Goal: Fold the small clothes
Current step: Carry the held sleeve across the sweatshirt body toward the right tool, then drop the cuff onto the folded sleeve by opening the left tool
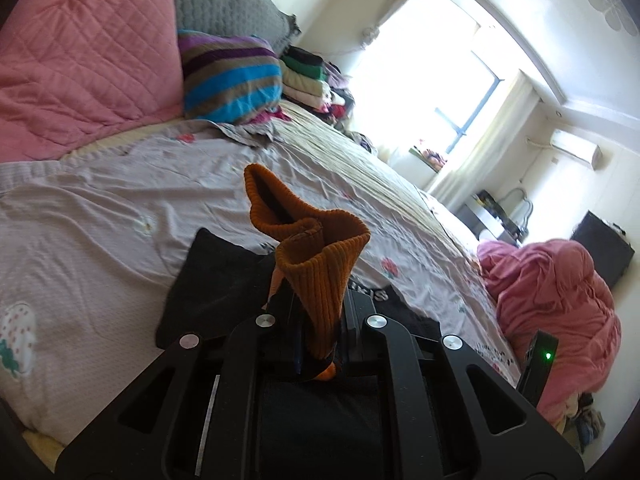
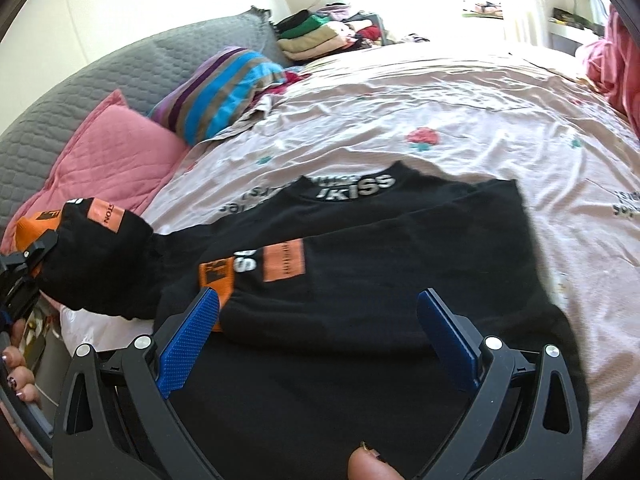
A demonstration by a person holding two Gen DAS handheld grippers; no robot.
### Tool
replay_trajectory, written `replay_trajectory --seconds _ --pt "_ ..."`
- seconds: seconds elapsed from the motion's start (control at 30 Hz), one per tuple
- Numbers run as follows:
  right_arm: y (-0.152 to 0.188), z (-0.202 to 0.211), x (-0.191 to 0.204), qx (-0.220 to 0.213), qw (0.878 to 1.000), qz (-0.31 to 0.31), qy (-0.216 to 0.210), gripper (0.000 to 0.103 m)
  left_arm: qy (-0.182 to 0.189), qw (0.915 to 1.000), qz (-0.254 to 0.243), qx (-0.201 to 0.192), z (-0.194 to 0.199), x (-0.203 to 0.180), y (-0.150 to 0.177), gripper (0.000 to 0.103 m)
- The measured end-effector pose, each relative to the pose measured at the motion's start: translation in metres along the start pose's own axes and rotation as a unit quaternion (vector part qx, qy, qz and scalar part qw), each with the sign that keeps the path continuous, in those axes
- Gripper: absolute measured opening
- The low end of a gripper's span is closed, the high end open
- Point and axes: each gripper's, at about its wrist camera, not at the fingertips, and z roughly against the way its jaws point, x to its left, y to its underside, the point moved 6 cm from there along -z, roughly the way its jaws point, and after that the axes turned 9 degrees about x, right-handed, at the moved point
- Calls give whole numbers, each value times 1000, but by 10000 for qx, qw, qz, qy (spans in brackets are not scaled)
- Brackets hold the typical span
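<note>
So the black sweater [image 2: 360,264] lies flat on the bed [image 2: 460,112], collar toward the headboard, body running down toward the foot edge. White "KISS" lettering on the collar, orange patches on the sleeves; one reads "...TON", the rest is too blurry. Ribbed orange cuff [image 1: 316,280] is pinched tight in the left gripper [image 1: 316,328] and lifted off the bed's side edge. Right gripper [image 2: 320,340] hangs spread wide over the folded sleeve, gripping nothing.
</note>
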Motion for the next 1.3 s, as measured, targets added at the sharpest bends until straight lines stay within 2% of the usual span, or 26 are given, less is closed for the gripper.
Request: replay_trajectory --seconds 0.33,0.53,0.83,1.07,1.1,1.2,1.23,1.3 --pt "8 10 -49 19 9987 -343 370 98 44 9980 -394 493 -38 -33 21 6" --pt "12 15 -70 8 9976 -524 445 98 80 9948 -619 810 -62 -54 39 6" --pt "15 23 -95 -45 9955 -769 543 98 -33 9848 -1070 1366 -102 -80 76 6" --pt "17 24 -102 -3 9948 -895 493 98 -60 9786 -1249 1637 -118 -87 95 9" --pt "17 23 -103 -2 9947 -904 482 98 -74 9775 -1279 1673 -119 -88 97 11" --pt "16 23 -102 1 9947 -913 462 98 41 9744 -1300 1836 -123 -90 105 25" --pt "16 23 -102 12 9947 -928 439 98 95 9735 -1317 1865 -123 -90 107 36" --pt "17 20 -101 71 9946 -970 364 98 115 9727 -1405 1844 -120 -92 108 49"
